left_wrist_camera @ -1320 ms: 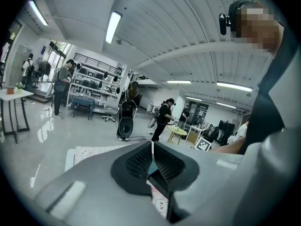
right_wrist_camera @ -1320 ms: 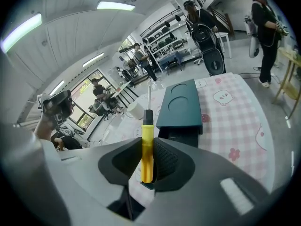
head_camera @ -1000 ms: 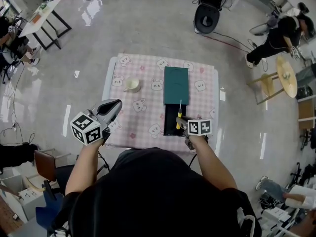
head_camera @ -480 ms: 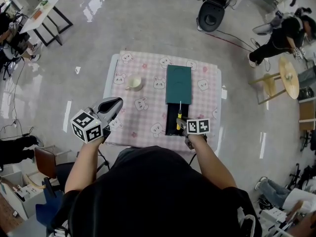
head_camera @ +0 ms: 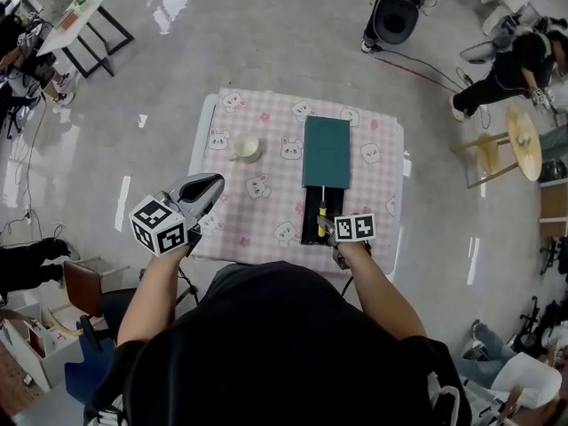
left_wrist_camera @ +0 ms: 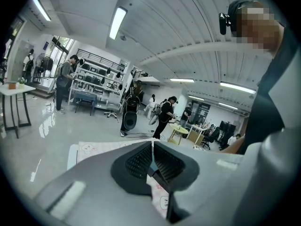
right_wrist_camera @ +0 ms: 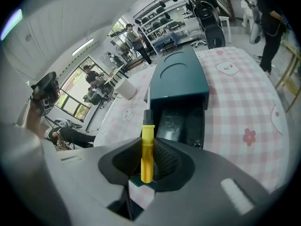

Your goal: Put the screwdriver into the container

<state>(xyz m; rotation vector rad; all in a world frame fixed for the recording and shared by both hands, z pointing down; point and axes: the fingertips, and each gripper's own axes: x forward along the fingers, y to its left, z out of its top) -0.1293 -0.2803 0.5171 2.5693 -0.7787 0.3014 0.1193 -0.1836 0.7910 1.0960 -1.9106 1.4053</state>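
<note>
Clamping screwdriver (right_wrist_camera: 147, 154) between right gripper (right_wrist_camera: 151, 145) fingers, over open container (right_wrist_camera: 181, 86), left gripper (left_wrist_camera: 152, 147) fingers together

one screwdriver (head_camera: 321, 209), one container (head_camera: 326, 152), one cup (head_camera: 248, 147)

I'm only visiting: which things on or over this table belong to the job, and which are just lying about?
Part of the job:
- screwdriver, yellow-handled, clamped in the right hand-held gripper
- green container, its black drawer pulled open

Just about:
- cup, standing on the checked tablecloth
- left hand-held gripper, shut on nothing, held off to the side
</note>
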